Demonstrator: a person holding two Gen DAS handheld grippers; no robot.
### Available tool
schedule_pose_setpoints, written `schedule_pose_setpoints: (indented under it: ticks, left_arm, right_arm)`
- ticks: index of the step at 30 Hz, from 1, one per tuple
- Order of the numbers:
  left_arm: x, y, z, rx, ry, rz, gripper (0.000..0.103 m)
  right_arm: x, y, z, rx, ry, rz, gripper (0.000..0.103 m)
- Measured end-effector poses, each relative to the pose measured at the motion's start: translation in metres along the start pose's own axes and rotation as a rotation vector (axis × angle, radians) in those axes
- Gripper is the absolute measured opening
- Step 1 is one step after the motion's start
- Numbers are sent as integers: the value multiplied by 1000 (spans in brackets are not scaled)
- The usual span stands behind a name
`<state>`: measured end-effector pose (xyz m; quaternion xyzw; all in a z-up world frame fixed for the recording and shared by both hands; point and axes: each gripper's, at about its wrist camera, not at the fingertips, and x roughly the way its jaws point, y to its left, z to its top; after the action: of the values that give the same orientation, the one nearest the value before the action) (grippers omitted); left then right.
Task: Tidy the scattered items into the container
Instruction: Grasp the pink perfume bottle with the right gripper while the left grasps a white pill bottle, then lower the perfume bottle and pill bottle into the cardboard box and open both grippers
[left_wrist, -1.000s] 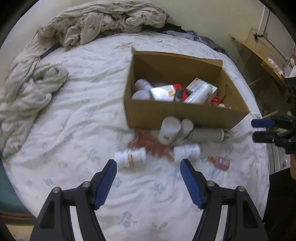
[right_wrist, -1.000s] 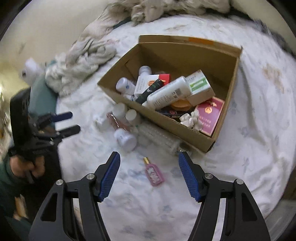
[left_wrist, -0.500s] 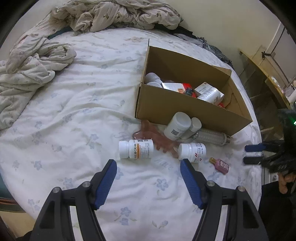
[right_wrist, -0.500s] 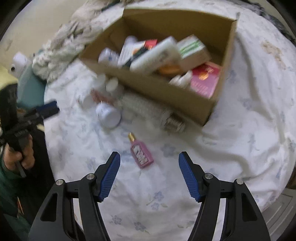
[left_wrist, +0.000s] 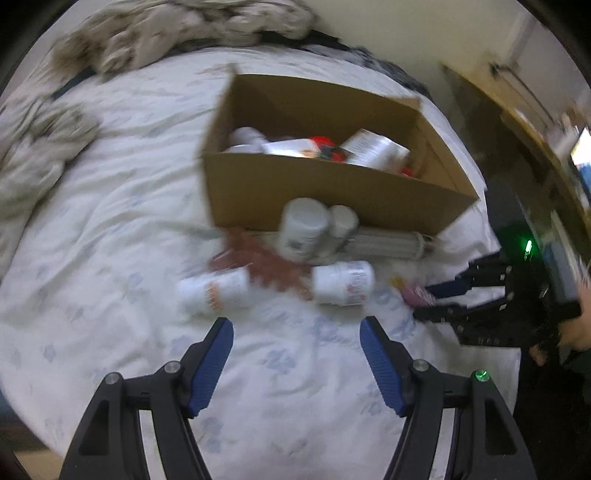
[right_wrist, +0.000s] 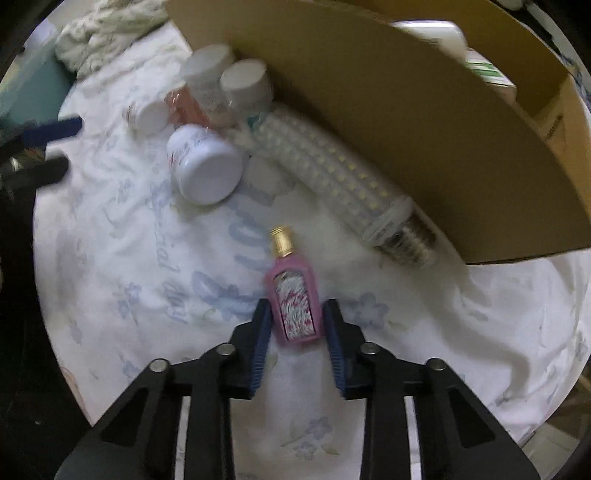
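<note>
An open cardboard box (left_wrist: 314, 192) (right_wrist: 406, 110) stands on the white flowered bedsheet, holding bottles and cartons. In front of it lie several white pill bottles (left_wrist: 218, 291) (left_wrist: 343, 282) (right_wrist: 203, 166), a reddish plastic piece (left_wrist: 266, 262) and a long LED corn bulb (left_wrist: 388, 243) (right_wrist: 332, 170). A small pink perfume bottle (right_wrist: 295, 306) (left_wrist: 413, 293) with a gold cap lies flat on the sheet. My right gripper (right_wrist: 297, 314) (left_wrist: 443, 299) is shut on its sides. My left gripper (left_wrist: 295, 325) hovers open and empty just short of the white bottles.
A crumpled blanket (left_wrist: 166, 33) (right_wrist: 110, 26) is heaped at the far side of the bed. Wooden furniture (left_wrist: 517, 110) stands past the bed's right edge. A person's hand (left_wrist: 580, 325) holds the right gripper there. Bare sheet lies under my left gripper.
My right gripper has come down to the pink perfume bottle and its fingers have narrowed onto it. My left gripper has moved closer to the white bottles, still open.
</note>
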<state>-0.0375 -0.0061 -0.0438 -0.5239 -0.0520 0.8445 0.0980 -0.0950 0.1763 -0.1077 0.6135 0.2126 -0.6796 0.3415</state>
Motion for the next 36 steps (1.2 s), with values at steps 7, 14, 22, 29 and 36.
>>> schedule_pose_setpoints:
  ticks: [7,14,22,29,36]
  left_arm:
    - [38,-15,18,-34,48,-53,72]
    - [64,-27,22,-15,76,-45,72]
    - [65,-40,24,25,66,-39,51]
    - [29,-36,18,38,1,-27,51]
    - [-19,-21,51,-1,-112,-31,51]
  right_arm:
    - [-44,-21,-11,98,-121,81,28]
    - [-75,-36,-24,145,-205,144,28]
    - [-85,-26,-21,116,-238,192,28]
    - [-88,-27,-10,150,-303,255,28]
    - [-120,-38,2,200,-446,335,28]
